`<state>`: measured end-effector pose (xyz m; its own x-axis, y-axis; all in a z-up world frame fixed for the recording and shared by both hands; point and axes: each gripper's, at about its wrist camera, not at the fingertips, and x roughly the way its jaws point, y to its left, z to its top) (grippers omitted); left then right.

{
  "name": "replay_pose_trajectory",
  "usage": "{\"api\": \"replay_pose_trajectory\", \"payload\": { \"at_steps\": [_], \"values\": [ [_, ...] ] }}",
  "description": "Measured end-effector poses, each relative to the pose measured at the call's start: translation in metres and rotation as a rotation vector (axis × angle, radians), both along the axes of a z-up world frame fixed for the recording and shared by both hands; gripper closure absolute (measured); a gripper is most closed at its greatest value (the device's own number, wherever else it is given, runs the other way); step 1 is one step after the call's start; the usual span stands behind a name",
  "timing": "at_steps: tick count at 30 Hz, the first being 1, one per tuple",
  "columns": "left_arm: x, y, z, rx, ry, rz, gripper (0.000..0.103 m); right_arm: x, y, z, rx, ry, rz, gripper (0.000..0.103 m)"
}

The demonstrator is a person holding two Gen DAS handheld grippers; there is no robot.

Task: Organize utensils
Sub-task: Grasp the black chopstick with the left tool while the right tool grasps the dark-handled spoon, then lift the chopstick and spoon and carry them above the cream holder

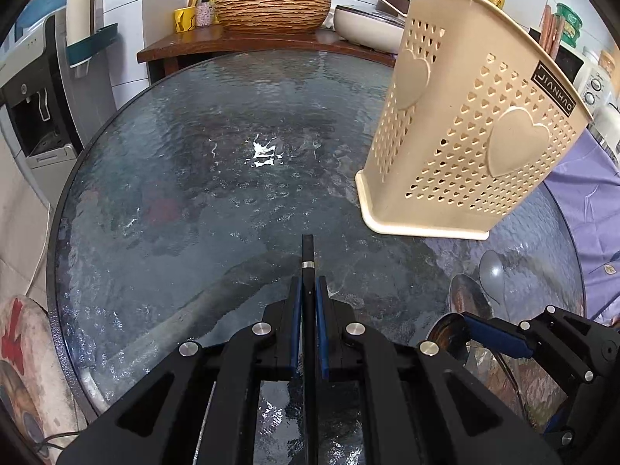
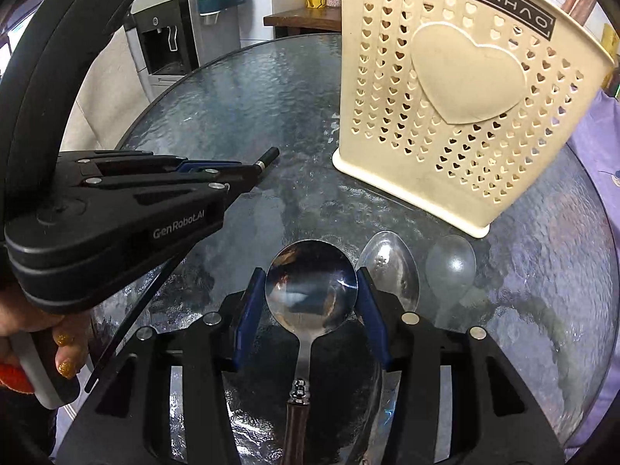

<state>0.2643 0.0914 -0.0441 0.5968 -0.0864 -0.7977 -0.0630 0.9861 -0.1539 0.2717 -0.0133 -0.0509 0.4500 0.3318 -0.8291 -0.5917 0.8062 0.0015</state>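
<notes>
So nothing's in the holder (image 2: 457, 89) yet. Left tool (image 1: 309, 302) is clamped on a black stick (image 1: 307, 255), right tool (image 2: 310, 302) sits apart around the big spoon (image 2: 310, 286); two more spoons (image 2: 387, 267) wait near the table (image 2: 252, 89) edge.

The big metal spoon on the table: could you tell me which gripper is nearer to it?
Right. The right gripper straddles the spoon bowl; the left gripper, shut on a black stick, is off to its left.
</notes>
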Motion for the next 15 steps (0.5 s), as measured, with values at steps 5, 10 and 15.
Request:
{"api": "replay_pose_trajectory", "payload": {
  "at_steps": [5,10,15],
  "values": [
    [0.000,0.001,0.003,-0.016,-0.010,0.005,0.096,0.002,-0.014,0.007,0.065,0.013,-0.004,0.055],
    [-0.005,0.000,0.019,-0.030,-0.068,0.006,0.096,0.003,-0.033,0.025,0.156,0.000,-0.004,0.055],
    [-0.015,-0.002,0.047,-0.048,-0.154,0.012,0.096,-0.002,-0.050,0.050,0.253,-0.060,-0.016,0.055]
  ]
}}
